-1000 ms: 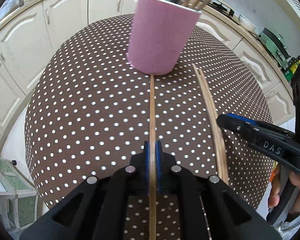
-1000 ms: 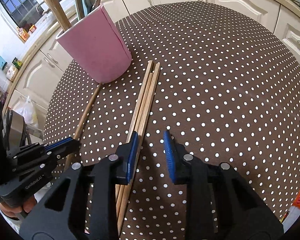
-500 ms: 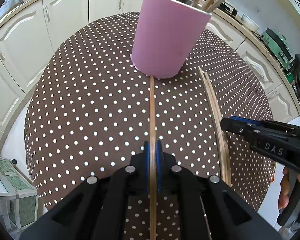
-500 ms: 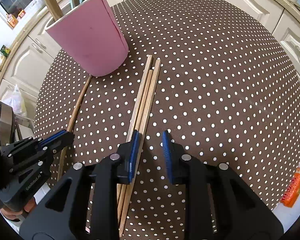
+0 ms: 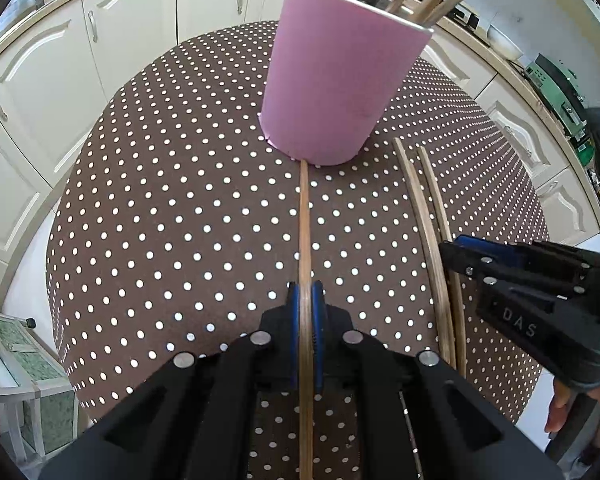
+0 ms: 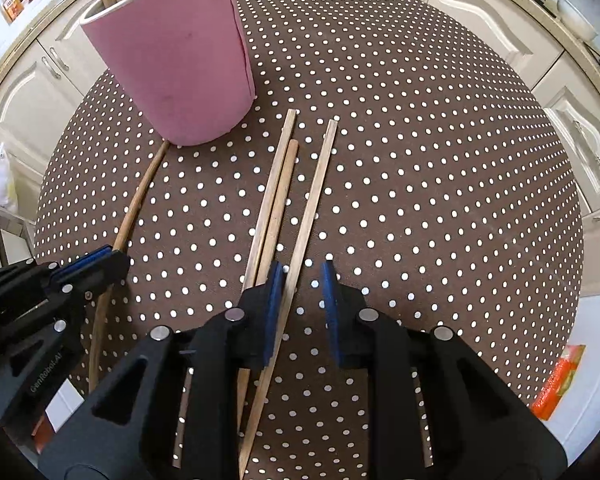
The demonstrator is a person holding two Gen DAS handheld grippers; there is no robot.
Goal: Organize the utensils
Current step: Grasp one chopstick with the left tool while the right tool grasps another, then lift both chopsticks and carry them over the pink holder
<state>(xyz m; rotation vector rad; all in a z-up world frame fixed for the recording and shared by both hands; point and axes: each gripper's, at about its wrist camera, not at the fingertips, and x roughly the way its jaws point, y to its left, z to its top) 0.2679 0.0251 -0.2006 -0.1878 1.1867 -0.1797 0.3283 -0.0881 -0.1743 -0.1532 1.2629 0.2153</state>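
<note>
Now lifting one chopstick toward pink cup.
Left tongs clamped on it, far tip touching cup base on counter; right tongs open around loose chopstick. Raise tip above rim first.

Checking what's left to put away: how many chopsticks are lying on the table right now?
4. One chopstick is clamped in the left gripper, its tip at the pink cup. Two lie together left of the right gripper; one runs between its open fingers.
</note>
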